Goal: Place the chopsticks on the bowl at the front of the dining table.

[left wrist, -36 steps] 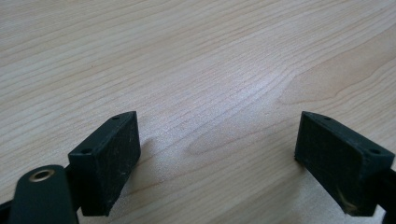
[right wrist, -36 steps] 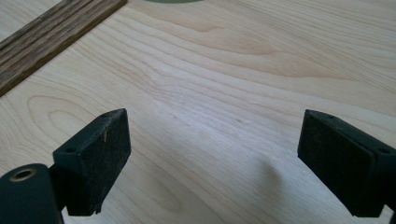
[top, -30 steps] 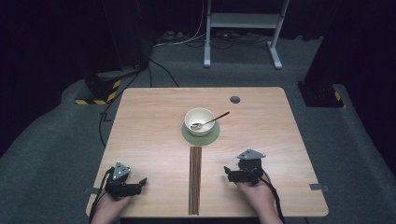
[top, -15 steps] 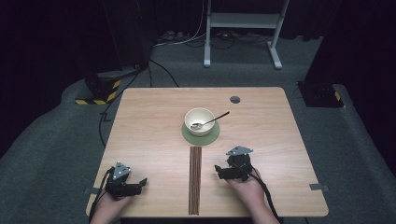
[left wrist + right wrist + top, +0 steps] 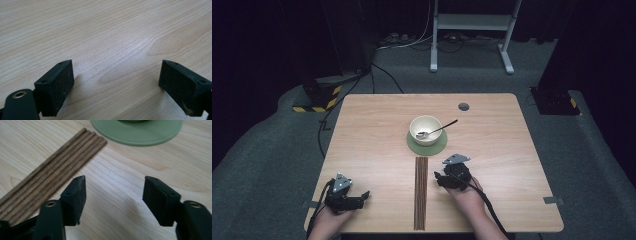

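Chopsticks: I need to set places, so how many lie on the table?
4, as best the right gripper view shows: the chopsticks lie side by side, touching, just before the green coaster; ridges blur, so the count is uncertain.

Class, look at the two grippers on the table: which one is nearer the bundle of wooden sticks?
The right gripper: it sits just beside the wooden sticks, jaws open with nothing between them. The left gripper rests well away, near the table's front left corner.

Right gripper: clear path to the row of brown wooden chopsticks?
Probably yes. The right gripper sits just beside the brown wooden chopsticks, jaws apart and just closing with nothing between them, only bare wooden table in the gap.
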Demonstrator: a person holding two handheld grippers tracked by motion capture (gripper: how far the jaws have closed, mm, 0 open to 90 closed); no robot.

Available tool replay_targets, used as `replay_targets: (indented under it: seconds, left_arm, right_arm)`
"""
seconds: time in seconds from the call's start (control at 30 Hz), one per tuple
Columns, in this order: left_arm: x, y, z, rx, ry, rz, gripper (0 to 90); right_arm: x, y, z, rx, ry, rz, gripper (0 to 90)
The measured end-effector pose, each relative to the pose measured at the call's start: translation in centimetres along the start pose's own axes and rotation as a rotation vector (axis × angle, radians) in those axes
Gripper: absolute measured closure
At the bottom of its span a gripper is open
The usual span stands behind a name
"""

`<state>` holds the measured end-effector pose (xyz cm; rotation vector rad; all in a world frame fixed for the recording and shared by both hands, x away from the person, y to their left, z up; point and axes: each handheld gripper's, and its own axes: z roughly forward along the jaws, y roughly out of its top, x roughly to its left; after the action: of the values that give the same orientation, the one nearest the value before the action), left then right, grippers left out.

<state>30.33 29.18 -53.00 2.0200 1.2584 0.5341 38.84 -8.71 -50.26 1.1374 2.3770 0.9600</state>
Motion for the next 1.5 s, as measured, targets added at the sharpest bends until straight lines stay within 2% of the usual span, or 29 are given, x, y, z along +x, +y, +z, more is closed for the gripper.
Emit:
replay_targets:
  seconds: [0.17, 0.23, 0.3, 0.4, 0.57, 0.77, 0.8, 0.83, 0.9, 0.97, 1.1, 1.2, 1.3, 1.4, 1.5]
  left_arm:
    - [0.0, 0.0, 0.0, 0.0, -0.001, 0.0, 12.6]
    - [0.0, 0.0, 0.0, 0.0, -0.001, 0.0, 12.6]
    - [0.0, 0.0, 0.0, 0.0, -0.001, 0.0, 12.6]
    - [0.0, 0.0, 0.0, 0.0, -0.001, 0.0, 12.6]
    - [0.0, 0.0, 0.0, 0.0, -0.001, 0.0, 12.6]
    - [0.0, 0.0, 0.0, 0.0, -0.002, 0.001, 12.6]
    - [0.0, 0.0, 0.0, 0.0, -0.002, 0.001, 12.6]
    - [0.0, 0.0, 0.0, 0.0, -0.002, 0.001, 12.6]
    - [0.0, 0.0, 0.0, 0.001, -0.003, 0.002, 12.6]
    - [0.0, 0.0, 0.0, 0.0, -0.003, 0.002, 12.6]
    - [0.0, 0.0, 0.0, 0.0, -0.003, 0.002, 12.6]
    - [0.0, 0.0, 0.0, 0.0, -0.003, 0.002, 12.6]
    - [0.0, 0.0, 0.0, 0.0, -0.004, 0.003, 12.6]
    - [0.0, 0.0, 0.0, 0.0, -0.004, 0.003, 12.6]
    - [0.0, 0.0, 0.0, 0.0, -0.004, 0.003, 12.6]
  right_arm:
    - [0.8, 0.9, 0.4, -0.019, -0.003, -0.017, 52.9]
    - [0.9, 1.0, 0.6, -0.024, 0.005, -0.019, 54.0]
    - [1.5, 1.4, 1.0, -0.021, 0.014, -0.031, 58.2]
    - [2.2, 1.6, 1.3, -0.032, 0.003, -0.062, 63.1]
    - [2.7, 2.0, 1.6, -0.033, 0.022, -0.049, 70.9]
    - [2.9, 2.0, 2.5, -0.016, 0.016, -0.046, 71.8]
    - [3.1, 1.9, 2.6, -0.008, 0.017, -0.023, 71.8]
    - [3.0, 2.0, 2.7, -0.016, 0.017, -0.041, 71.7]
    - [3.1, 1.9, 2.8, -0.008, 0.016, -0.022, 71.7]
    - [3.0, 1.9, 3.0, -0.013, 0.012, -0.039, 71.4]
    - [3.2, 1.8, 3.2, -0.01, 0.01, -0.021, 71.4]
    - [3.1, 1.8, 3.2, -0.009, 0.012, -0.04, 71.4]
    - [3.2, 1.8, 3.2, 0.001, 0.01, -0.025, 71.4]
    - [3.1, 1.7, 3.3, -0.004, -0.004, -0.035, 71.2]
    - [3.1, 1.7, 3.2, 0.01, 0.008, -0.026, 71.2]
